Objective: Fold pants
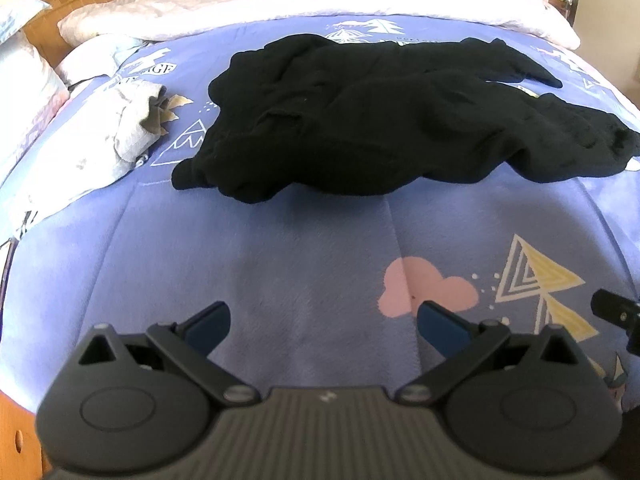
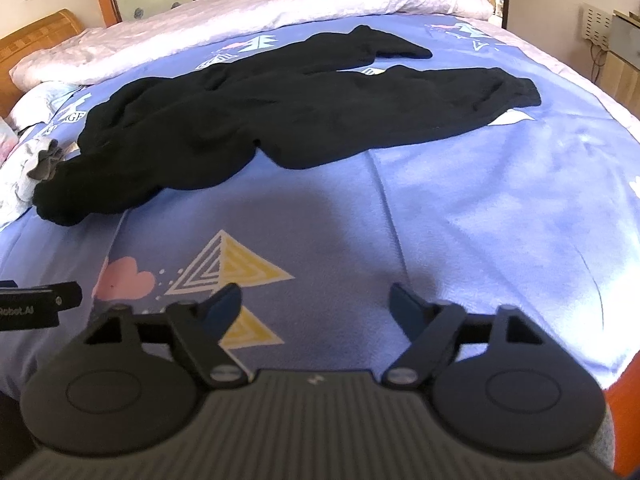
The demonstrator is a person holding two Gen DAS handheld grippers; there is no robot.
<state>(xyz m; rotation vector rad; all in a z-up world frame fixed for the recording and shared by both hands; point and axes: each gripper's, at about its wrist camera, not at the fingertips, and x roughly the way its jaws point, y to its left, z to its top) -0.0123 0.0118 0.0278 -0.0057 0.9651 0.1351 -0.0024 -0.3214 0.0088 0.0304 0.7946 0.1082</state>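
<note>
Evidently the opening step of the fold, judged from how things lie: the black pants (image 1: 360, 120) sprawl unfolded and rumpled on the blue printed quilt (image 1: 312, 248) of the bed, nothing gathered or doubled over as yet; neither tool touches the cloth.

Left gripper (image 1: 322, 326): jaws spread wide, nothing between them; it hovers over bare quilt on the near side of the pants, well apart from them, the bunched waist end lying ahead and slightly to its left.

Right gripper (image 2: 316, 306): jaws likewise spread wide and empty; it hangs near the yellow triangle print (image 2: 236, 268), with the pants ahead and well apart; from this view the waist end (image 2: 64, 200) falls toward the near left of the garment and the two legs run off to the far right, the nearer cuff (image 2: 516, 88) and the farther cuff (image 2: 404, 50) lying separated.

A grey-and-white garment (image 1: 132, 128) sits just beside the waist end of the pants, on the side away from the legs; a pale pink cover (image 1: 320, 0) lies beyond the pants toward the far edge of the bed.

Next move, as a judgement: both tools must travel forward to the pants, one to the waist end and one to a leg or cuff, then pinch a single layer and draw the garment flat; the heaped waist looks likely to snag extra folds; the neighbouring grey garment could be caught by mistake.
</note>
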